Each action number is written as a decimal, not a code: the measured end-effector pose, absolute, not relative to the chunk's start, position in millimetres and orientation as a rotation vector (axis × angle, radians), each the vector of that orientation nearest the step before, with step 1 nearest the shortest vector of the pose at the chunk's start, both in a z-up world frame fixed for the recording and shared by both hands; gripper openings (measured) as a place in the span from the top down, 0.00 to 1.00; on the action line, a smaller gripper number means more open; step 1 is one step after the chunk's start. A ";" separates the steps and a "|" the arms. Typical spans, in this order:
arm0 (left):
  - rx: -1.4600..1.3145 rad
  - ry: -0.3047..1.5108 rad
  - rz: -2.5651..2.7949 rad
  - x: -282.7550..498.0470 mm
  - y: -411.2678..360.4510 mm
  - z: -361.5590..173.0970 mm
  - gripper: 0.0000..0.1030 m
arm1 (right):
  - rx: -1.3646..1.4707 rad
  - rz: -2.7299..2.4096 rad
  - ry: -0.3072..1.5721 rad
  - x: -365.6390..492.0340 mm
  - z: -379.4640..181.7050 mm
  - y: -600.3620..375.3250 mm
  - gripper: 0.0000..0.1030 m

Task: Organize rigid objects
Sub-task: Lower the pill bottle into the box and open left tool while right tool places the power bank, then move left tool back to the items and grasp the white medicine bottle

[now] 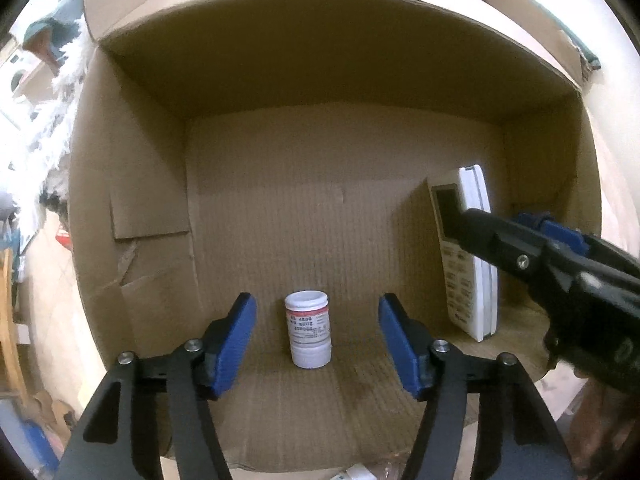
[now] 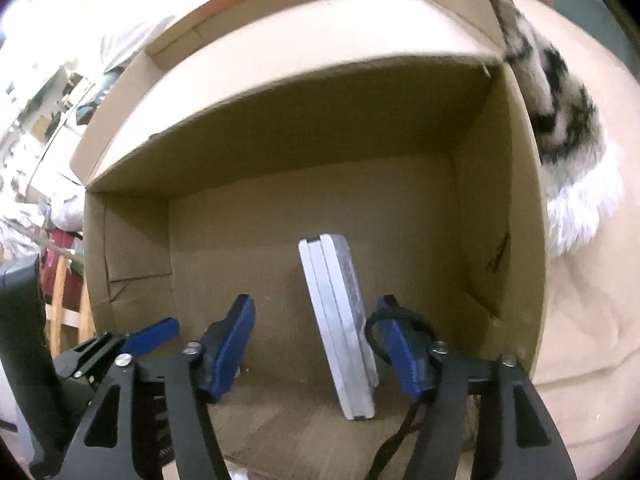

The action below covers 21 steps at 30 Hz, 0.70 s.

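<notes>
- The white jar [image 1: 307, 329] stood upright on the cardboard box [image 1: 132, 184] floor, between the left gripper [image 1: 317, 342] fingers, which were spread apart and touched nothing
- The remote control [image 2: 338, 324] stood on end, tilted, nearer the box's right wall, between the right gripper [image 2: 318, 346] fingers, also apart; contact with the right finger unclear

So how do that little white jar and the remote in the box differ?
The jar is a short, round cylinder with a red-banded label; the remote control is tall, flat and rectangular, with a screen and buttons. The jar stands mid-floor; the remote stands on end near the right wall. Both are white, upright and ungripped inside the cardboard box.
</notes>
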<state>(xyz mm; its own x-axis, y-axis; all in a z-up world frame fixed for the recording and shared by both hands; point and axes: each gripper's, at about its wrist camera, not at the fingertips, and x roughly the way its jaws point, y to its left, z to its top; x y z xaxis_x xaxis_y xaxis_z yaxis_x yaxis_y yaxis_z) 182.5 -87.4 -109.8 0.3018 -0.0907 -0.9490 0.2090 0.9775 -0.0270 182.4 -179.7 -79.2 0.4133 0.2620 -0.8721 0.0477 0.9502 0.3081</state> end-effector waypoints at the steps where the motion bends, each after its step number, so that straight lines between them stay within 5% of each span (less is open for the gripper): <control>1: 0.110 1.250 -0.221 182.2 -88.6 -109.6 0.41 | 0.299 0.141 1.132 182.1 -78.0 -175.8 0.27; 21: 0.048 1.168 -0.254 154.1 -43.0 -53.7 0.40 | 0.402 0.207 1.065 132.3 -51.9 -215.4 0.27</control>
<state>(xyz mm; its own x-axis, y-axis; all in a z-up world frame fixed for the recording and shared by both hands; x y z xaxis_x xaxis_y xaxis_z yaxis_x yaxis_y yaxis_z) 154.1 -43.0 -53.7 0.3672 -0.1731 -0.9139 0.2224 0.9704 -0.0944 132.3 -215.4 -51.9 0.4740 0.3555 -0.8056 0.0275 0.9085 0.4171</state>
